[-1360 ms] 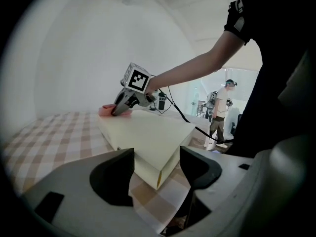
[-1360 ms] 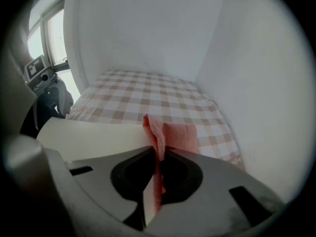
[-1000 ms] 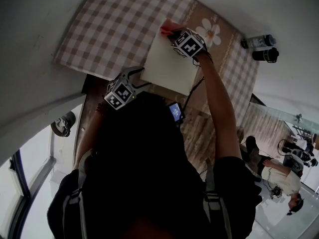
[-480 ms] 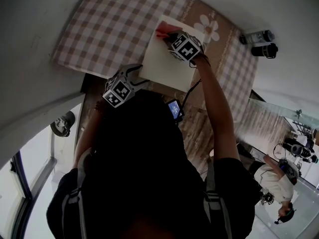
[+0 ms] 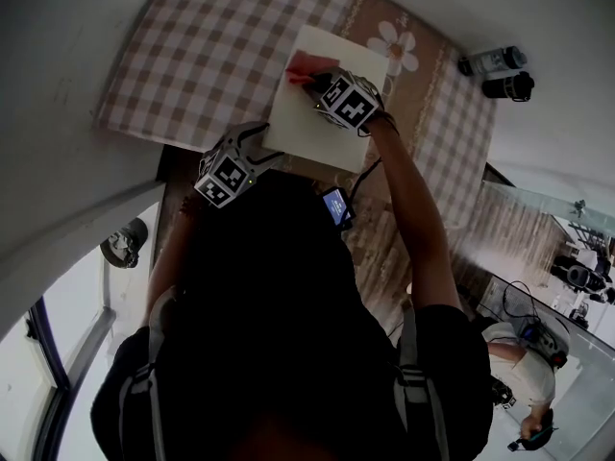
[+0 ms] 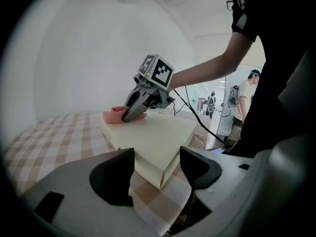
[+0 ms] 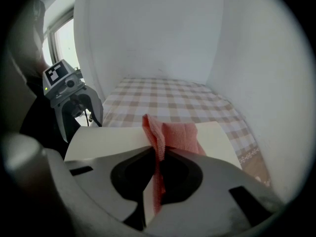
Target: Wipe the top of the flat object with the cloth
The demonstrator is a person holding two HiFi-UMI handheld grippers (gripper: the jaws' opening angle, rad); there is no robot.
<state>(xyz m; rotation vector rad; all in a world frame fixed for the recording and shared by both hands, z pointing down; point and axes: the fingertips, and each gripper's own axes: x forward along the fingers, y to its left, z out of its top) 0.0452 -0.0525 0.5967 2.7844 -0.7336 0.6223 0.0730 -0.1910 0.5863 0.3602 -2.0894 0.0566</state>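
A cream flat board (image 5: 327, 99) lies on the checked tablecloth (image 5: 202, 56). My right gripper (image 5: 312, 78) is shut on a pink cloth (image 5: 306, 62) and presses it on the board's far left part; the cloth (image 7: 170, 135) runs up between its jaws. The left gripper (image 5: 261, 147) sits at the board's near left corner, open, its jaws either side of the board's corner (image 6: 160, 169) without touching it. From the left gripper view the right gripper (image 6: 129, 115) and cloth (image 6: 114, 115) show at the board's far end.
Two dark bottles (image 5: 495, 73) stand on the white surface right of the table. A flower print (image 5: 399, 48) marks the tablecloth beside the board. A white wall (image 7: 148, 28) rises behind the table. People stand far off at the right (image 6: 247, 95).
My right gripper has slid the pink cloth leftward across the far part of the board. The left gripper has kept its place at the near corner.
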